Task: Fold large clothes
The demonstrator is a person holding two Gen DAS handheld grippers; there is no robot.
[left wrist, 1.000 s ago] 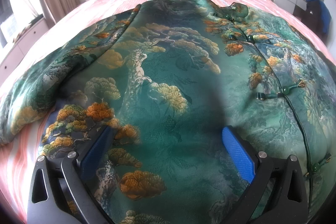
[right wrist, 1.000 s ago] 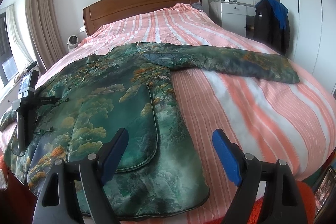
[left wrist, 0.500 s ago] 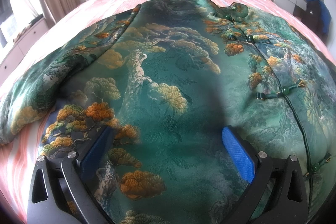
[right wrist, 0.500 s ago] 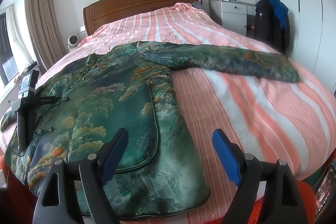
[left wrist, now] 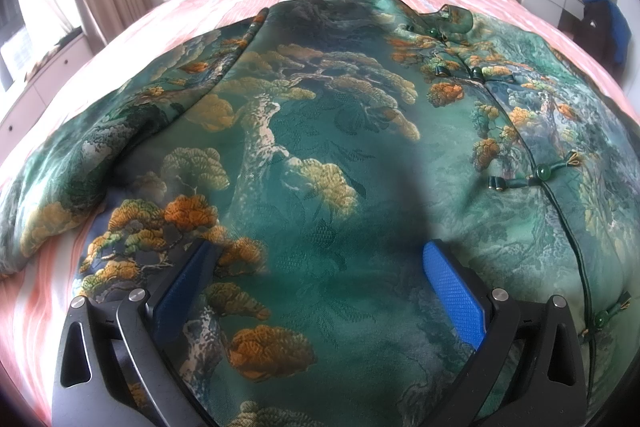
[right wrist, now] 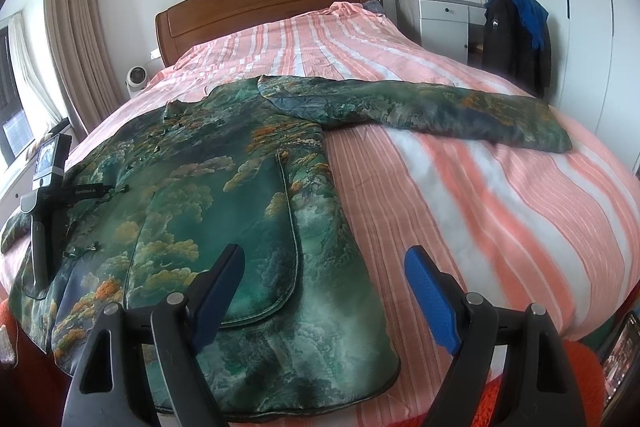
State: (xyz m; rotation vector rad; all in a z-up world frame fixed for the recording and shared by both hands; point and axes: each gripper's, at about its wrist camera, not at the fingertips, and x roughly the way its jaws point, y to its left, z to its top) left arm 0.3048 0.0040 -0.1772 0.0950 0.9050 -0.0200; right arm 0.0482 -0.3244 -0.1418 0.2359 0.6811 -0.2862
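A large green brocade jacket (left wrist: 320, 155) with pine and cloud patterns and knot buttons lies flat, front up, on the bed. It also shows in the right wrist view (right wrist: 224, 195), with one sleeve (right wrist: 420, 111) stretched out to the right. My left gripper (left wrist: 320, 267) is open and empty, just above the jacket's front panel. My right gripper (right wrist: 324, 267) is open and empty, over the jacket's lower right hem near the bed's front edge. The left gripper's handle (right wrist: 44, 203) shows at the jacket's left side.
The bed has a pink and white striped cover (right wrist: 500, 211) and a wooden headboard (right wrist: 268, 3). A white fan (right wrist: 136, 79) and curtains (right wrist: 76, 39) are on the left. A white dresser (right wrist: 444, 19) and a chair with dark clothes (right wrist: 516, 35) are on the right.
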